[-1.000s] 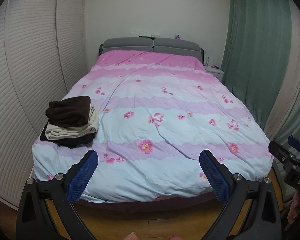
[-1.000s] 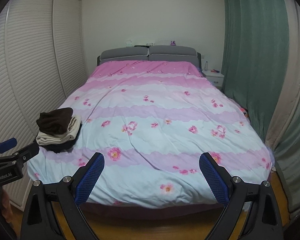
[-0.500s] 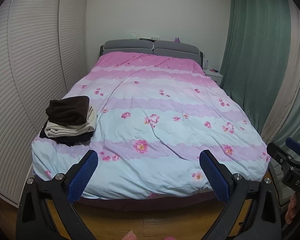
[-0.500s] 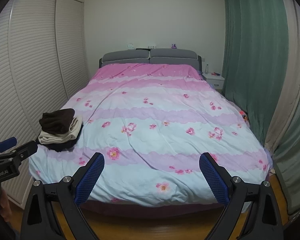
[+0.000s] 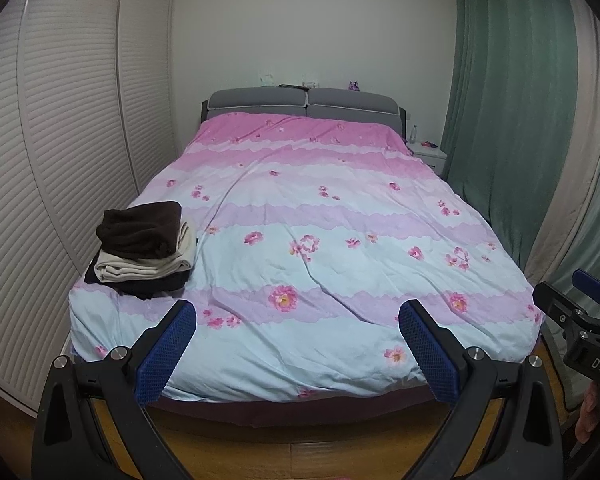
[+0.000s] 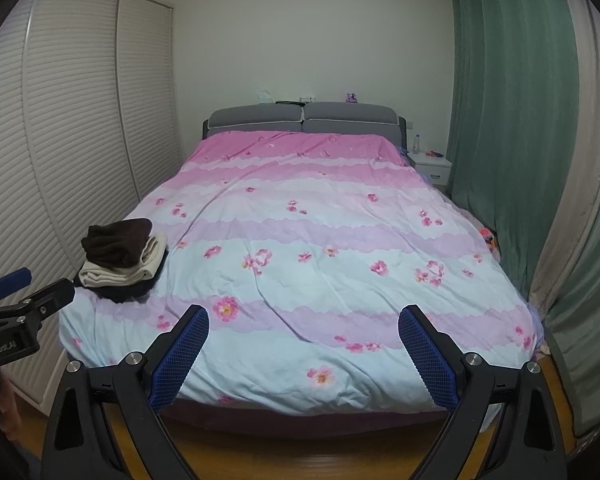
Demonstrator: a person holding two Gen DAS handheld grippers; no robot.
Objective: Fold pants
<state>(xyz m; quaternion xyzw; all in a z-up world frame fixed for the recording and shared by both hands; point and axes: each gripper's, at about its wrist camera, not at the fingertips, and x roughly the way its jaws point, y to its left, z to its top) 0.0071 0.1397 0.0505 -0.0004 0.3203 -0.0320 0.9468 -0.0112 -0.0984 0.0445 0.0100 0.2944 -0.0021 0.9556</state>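
A stack of folded clothes (image 5: pixel 142 250) lies on the near left corner of the bed: a dark brown piece on top, a cream one under it, a black one at the bottom. It also shows in the right wrist view (image 6: pixel 122 258). My left gripper (image 5: pixel 298 346) is open and empty, off the foot of the bed. My right gripper (image 6: pixel 303 350) is open and empty, also off the foot. Each gripper shows at the edge of the other's view. No unfolded pants are in view.
The bed (image 5: pixel 340 220) carries a pink and pale blue floral duvet. White slatted wardrobe doors (image 5: pixel 60 140) run along the left. Green curtains (image 5: pixel 512 120) hang on the right, with a white nightstand (image 6: pixel 432 166) beside the grey headboard (image 5: pixel 304 102). Wooden floor lies below.
Both grippers have drawn back from the bed and tilted up a little; the bed sits lower and smaller in both views. Both stay open and empty.
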